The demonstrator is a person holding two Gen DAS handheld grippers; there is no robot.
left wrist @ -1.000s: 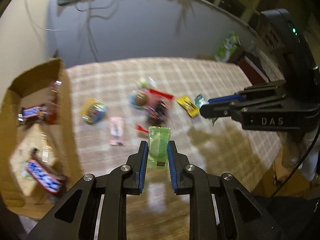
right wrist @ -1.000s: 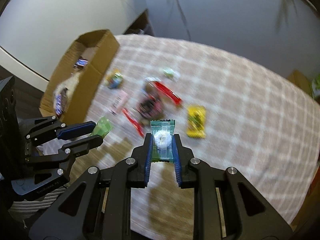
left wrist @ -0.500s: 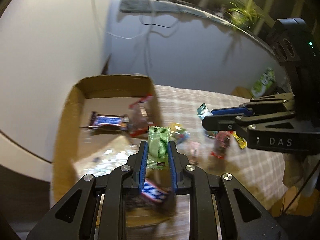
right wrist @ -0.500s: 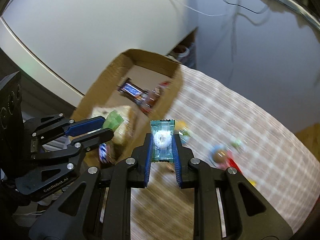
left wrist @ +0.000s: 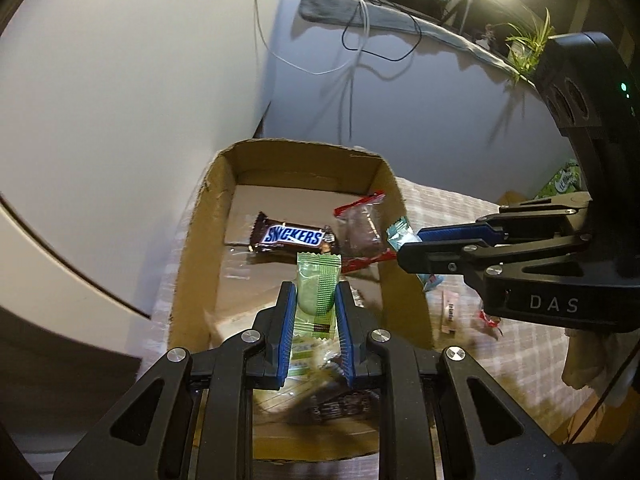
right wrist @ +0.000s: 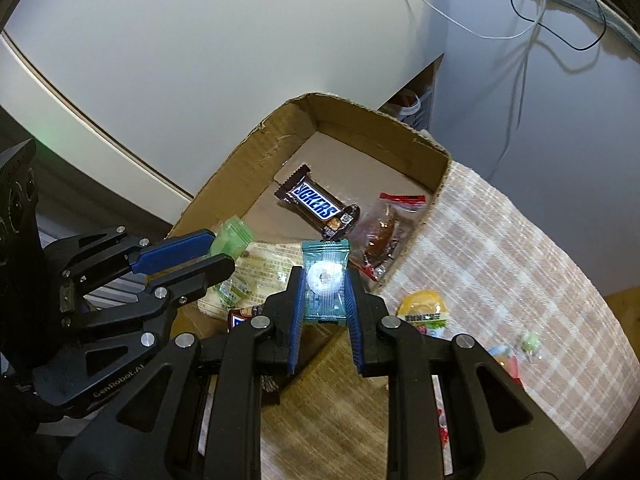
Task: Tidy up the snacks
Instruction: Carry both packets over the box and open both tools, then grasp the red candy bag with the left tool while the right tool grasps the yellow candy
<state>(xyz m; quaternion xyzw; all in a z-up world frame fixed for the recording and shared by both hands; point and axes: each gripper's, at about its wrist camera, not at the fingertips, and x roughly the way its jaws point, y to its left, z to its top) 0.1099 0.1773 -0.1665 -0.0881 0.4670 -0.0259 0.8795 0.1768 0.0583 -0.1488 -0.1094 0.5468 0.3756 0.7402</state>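
My left gripper (left wrist: pixel 316 294) is shut on a light green candy packet (left wrist: pixel 318 290), held upright over the open cardboard box (left wrist: pixel 192 240). The right gripper (right wrist: pixel 325 280) is shut on a teal candy packet (right wrist: pixel 325 278) with a white ring sweet inside, hovering at the box's near right wall. Each gripper shows in the other's view: the right gripper (left wrist: pixel 412 246) with the teal packet (left wrist: pixel 400 232), the left gripper (right wrist: pixel 224 250) with the green packet (right wrist: pixel 233 236). In the cardboard box (right wrist: pixel 240 160) lie a Snickers bar (right wrist: pixel 316 202), a clear red-edged snack bag (right wrist: pixel 384 232) and a pale printed packet (right wrist: pixel 264 268).
The box stands at the left end of a checked tablecloth (right wrist: pixel 500 248), against a white wall. Loose snacks lie on the cloth: a yellow jelly cup (right wrist: pixel 424 308), a small green sweet (right wrist: pixel 530 340), a pink packet (left wrist: pixel 450 308). Cables hang down the wall behind.
Both grippers have swung left from above the loose snacks on the cloth to over the cardboard box, each still holding its packet. The box now fills the middle of both views.
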